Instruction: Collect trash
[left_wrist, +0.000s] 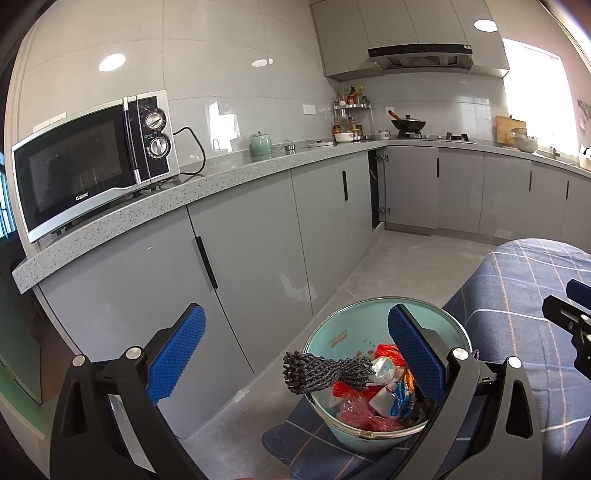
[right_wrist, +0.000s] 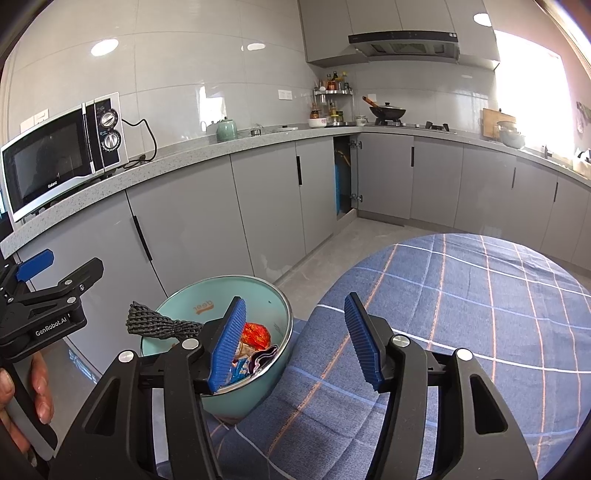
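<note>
We hold the left tongs (left_wrist: 295, 354) tilted downward, their black arms spread wide and nothing between the ribbed blue rubber pads (left_wrist: 177, 354); in the right wrist view a bare hand (right_wrist: 22, 395) grips their handle at the left edge. Beyond the left pad stand smooth grey cabinet doors (left_wrist: 251, 258). Toward the right pad sits the round mint-green bucket (left_wrist: 332, 339), glossy with a metal rim, at the edge of the tabletop (right_wrist: 461, 295), which is covered in soft blue plaid cloth. Inside it lies the trash: crinkled red and blue wrappers (left_wrist: 369, 398), with a coarse grey-black braided rope bundle (left_wrist: 325, 369) draped over the rim. Further right, our right tongs (right_wrist: 295, 343) also angle down, standing partly apart and empty, left pad over the bucket, right pad over the cloth.
</note>
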